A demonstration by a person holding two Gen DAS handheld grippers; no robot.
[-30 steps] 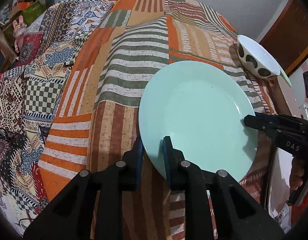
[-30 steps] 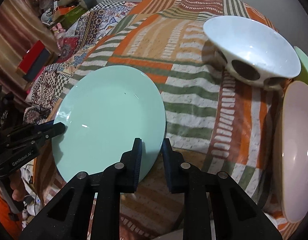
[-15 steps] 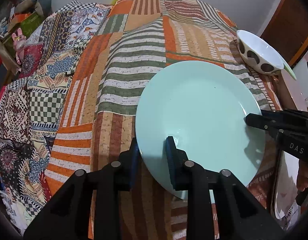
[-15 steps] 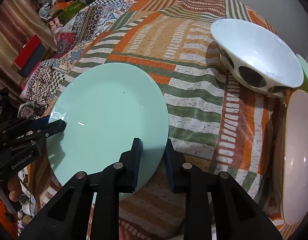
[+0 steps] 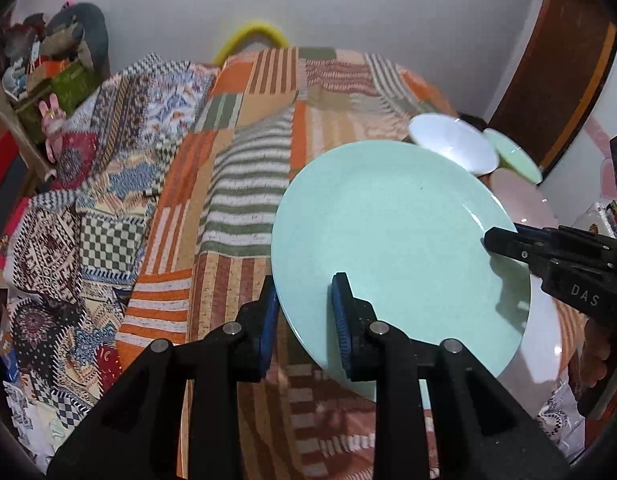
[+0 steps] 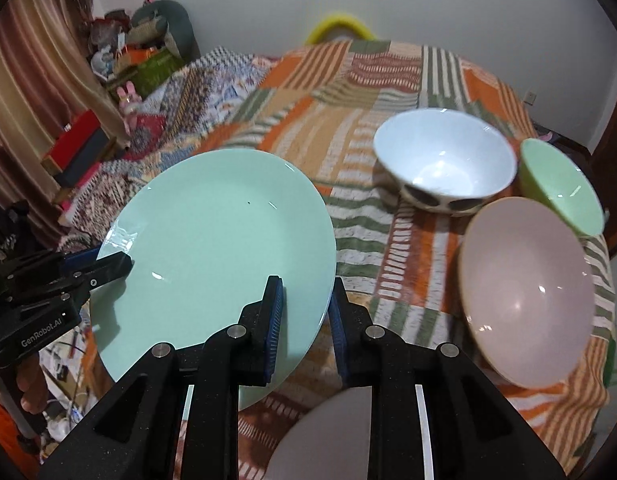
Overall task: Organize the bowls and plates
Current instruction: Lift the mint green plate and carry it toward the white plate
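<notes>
Left gripper: my left gripper (image 5: 304, 320) reached in from below, its blue-padded fingers (image 5: 342, 320) closed over the near-left rim of the mint plate (image 5: 396, 240), one finger above and one beneath.
Right gripper: my right gripper (image 6: 304, 320) pinched the opposite rim of the same plate (image 6: 212, 248), its fingers (image 6: 274, 320) narrowed to the plate's thickness.
Pose: the two grippers faced each other across the plate; each showed in the other's camera, the right one (image 5: 504, 242) entering from the right edge, the left one (image 6: 108, 266) from the left.
Plate: held between both grippers, tilted, lifted above the striped patchwork cloth (image 6: 348, 92).
White plate: a pale plate (image 6: 340, 432) lay below my right gripper, nearest the camera.
Bowls: a pink bowl (image 6: 528, 292) sat just right of it; beyond stood a white spotted bowl (image 6: 444, 164) and a green bowl (image 6: 560, 188), close together.
Background: a yellow loop (image 6: 340, 24) showed past the far edge of the cloth.
</notes>
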